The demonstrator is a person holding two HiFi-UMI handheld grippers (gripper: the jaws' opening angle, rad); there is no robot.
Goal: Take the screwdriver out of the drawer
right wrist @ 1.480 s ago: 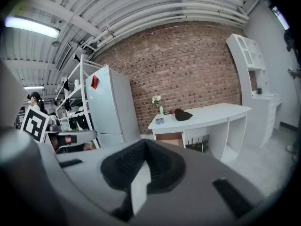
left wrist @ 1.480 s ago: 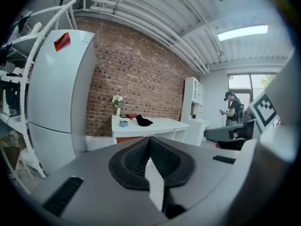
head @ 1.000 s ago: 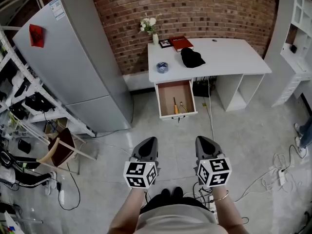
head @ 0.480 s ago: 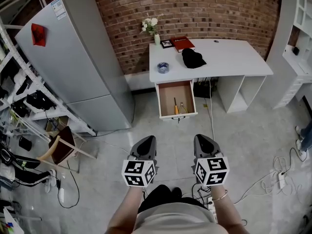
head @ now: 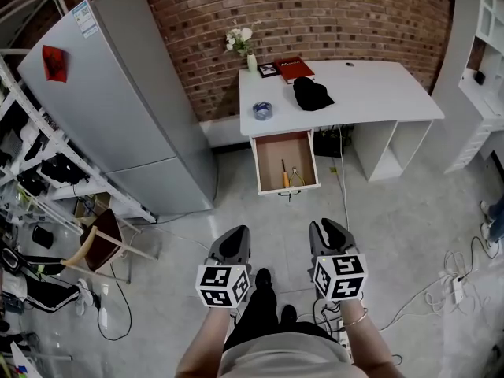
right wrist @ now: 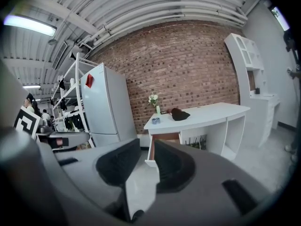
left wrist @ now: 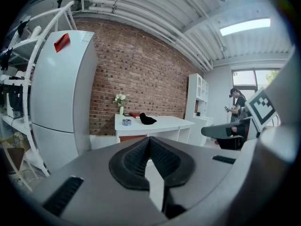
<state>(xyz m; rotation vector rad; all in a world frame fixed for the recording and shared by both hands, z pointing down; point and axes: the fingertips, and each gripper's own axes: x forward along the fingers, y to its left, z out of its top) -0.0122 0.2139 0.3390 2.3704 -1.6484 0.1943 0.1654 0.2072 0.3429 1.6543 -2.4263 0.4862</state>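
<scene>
Brick wall (head: 331, 14) backs a white tabletop (head: 370, 93) in a workshop room, with a grey fridge (head: 126, 101) standing to its left on the concrete floor (head: 394, 227). Under the tabletop's left end a drawer (head: 258, 162) stands pulled out over the floor. Inside it the screwdriver (head: 283, 172) lies lengthwise near the front, orange handle toward the front rim. Just beside it, on the right, lies a second small tool (head: 295, 178), too small to identify. The rest of the drawer's wooden bottom is bare.

On the tabletop, a tape roll (head: 263, 110) sits near the front left corner and a black cap (head: 313, 94) lies toward the middle. A red book (head: 293, 69) and a small frame (head: 268, 70) rest along the rear edge. A vase of white flowers (head: 250, 57) stands at the rear left corner.

A person stands well back from the drawer, holding both tools out level over the floor. The left tongs (head: 236, 235) have their jaws pressed together with nothing between them. The right tongs (head: 327, 231) have jaws apart and opening, and nothing is between them either. Both point toward the tabletop, well apart from the screwdriver.
</scene>
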